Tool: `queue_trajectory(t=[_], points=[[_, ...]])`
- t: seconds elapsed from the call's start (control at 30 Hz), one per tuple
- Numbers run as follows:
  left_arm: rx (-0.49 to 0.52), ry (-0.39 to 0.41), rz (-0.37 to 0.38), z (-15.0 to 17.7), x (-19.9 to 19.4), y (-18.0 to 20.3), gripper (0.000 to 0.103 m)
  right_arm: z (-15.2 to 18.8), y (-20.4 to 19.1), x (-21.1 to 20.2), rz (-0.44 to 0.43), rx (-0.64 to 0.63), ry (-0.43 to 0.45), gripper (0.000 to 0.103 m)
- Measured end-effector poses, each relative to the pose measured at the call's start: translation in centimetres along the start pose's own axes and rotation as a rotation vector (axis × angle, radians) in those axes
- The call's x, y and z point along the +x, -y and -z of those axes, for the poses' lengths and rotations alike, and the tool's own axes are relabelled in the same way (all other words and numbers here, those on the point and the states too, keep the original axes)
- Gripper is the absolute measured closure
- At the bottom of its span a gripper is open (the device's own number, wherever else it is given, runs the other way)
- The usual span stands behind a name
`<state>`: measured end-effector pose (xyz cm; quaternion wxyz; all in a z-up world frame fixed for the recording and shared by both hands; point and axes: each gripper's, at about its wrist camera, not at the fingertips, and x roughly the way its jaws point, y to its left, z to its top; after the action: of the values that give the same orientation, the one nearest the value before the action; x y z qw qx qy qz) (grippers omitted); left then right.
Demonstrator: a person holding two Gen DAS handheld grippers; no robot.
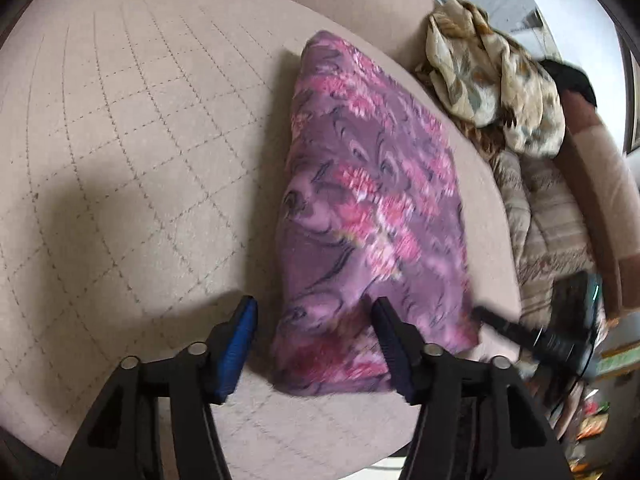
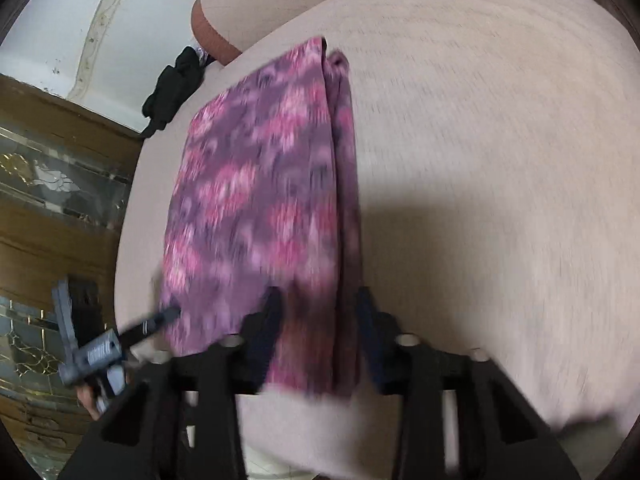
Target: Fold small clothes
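A purple and pink patterned cloth (image 1: 368, 208) lies folded in a long strip on a beige quilted cushion (image 1: 132, 152). My left gripper (image 1: 314, 312) is open, its jaws astride the cloth's near left edge, just above it. In the right wrist view the same cloth (image 2: 260, 200) lies lengthwise, with folded layers along its right side. My right gripper (image 2: 318, 300) is open over the cloth's near end. The right gripper also shows in the left wrist view (image 1: 532, 336), at the cloth's right corner. The left gripper shows in the right wrist view (image 2: 120, 340), at the left.
A crumpled cream floral cloth (image 1: 492, 76) and a striped folded textile (image 1: 548, 216) lie to the right on the sofa. A black garment (image 2: 176, 80) lies at the cushion's far left edge. A wooden cabinet with glass panels (image 2: 52, 184) stands at left.
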<state>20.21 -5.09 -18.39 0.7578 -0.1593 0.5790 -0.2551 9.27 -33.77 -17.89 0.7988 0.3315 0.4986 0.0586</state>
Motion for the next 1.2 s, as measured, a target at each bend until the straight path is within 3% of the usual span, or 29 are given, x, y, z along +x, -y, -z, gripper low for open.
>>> queue_trajectory(t=[0.07,0.17,0.2,0.23,0.3,0.33,0.4,0.5,0.57,0.63,0.73,0.77,0.8,0.83,0.87,0.9,0.93,1.1,1.2], points=[[-0.028,-0.016,0.024,-0.2,0.2,-0.3,0.046,0.6,-0.2,0.4,0.014,-0.008,-0.01,0.08],[-0.009,-0.008,-0.004,0.3,0.5,-0.6,0.064,0.6,0.3,1.3,0.033,0.0,-0.031,0.082],[-0.004,-0.003,-0.009,0.6,0.3,-0.5,0.072,0.6,0.6,1.3,0.024,0.003,-0.039,0.093],[0.003,0.001,-0.008,0.6,0.3,-0.4,0.087,0.7,0.4,1.3,0.028,0.0,-0.038,0.097],[0.026,0.024,-0.007,1.1,-1.0,0.2,0.092,0.7,-0.4,0.0,0.05,-0.03,0.013,0.097],[0.041,0.052,0.006,1.4,-2.1,0.4,0.092,0.7,-0.5,-1.0,0.051,-0.038,0.044,0.098],[0.084,0.092,-0.055,2.1,-3.2,1.7,0.092,0.9,-0.7,-3.1,0.037,-0.046,0.11,0.098],[0.126,0.05,-0.174,2.8,-0.6,1.6,0.091,1.0,0.6,-0.9,0.115,-0.025,0.041,0.098],[0.092,0.047,-0.154,2.6,-0.3,0.8,0.091,0.8,0.5,0.9,0.158,-0.031,-0.016,0.098],[0.067,0.076,-0.106,2.5,-1.7,0.6,0.09,0.7,-0.1,0.7,0.171,-0.057,-0.001,0.097],[0.017,0.092,-0.113,2.7,-2.4,-0.3,0.083,0.7,-0.3,0.7,0.162,-0.065,-0.012,0.09],[0.008,0.094,-0.098,2.7,-2.5,-0.4,0.081,0.6,-0.2,0.4,0.163,-0.053,-0.003,0.082],[0.007,0.101,-0.077,2.7,-2.8,-0.3,0.077,0.5,0.1,-0.2,0.141,-0.033,0.021,0.068],[0.012,0.112,-0.064,2.7,-3.1,-0.2,0.067,0.6,0.4,-0.8,0.115,-0.019,0.04,0.058],[0.015,0.126,-0.05,2.6,-3.4,-0.1,0.06,0.5,0.8,-1.3,0.089,0.0,0.056,0.04],[0.008,0.141,-0.035,2.5,-3.7,-0.3,0.045,0.5,1.1,-1.5,0.07,0.014,0.06,0.037],[-0.01,0.151,-0.027,2.3,-3.8,-0.5,0.039,0.4,1.5,-1.3,0.041,0.032,0.047,0.037],[-0.06,0.079,-0.025,1.8,-1.4,-1.7,0.041,0.5,1.5,0.9,0.024,0.037,-0.048,0.047],[-0.033,0.068,-0.056,2.2,-0.7,-1.4,0.055,0.9,1.2,0.9,0.033,0.028,-0.054,0.053]])
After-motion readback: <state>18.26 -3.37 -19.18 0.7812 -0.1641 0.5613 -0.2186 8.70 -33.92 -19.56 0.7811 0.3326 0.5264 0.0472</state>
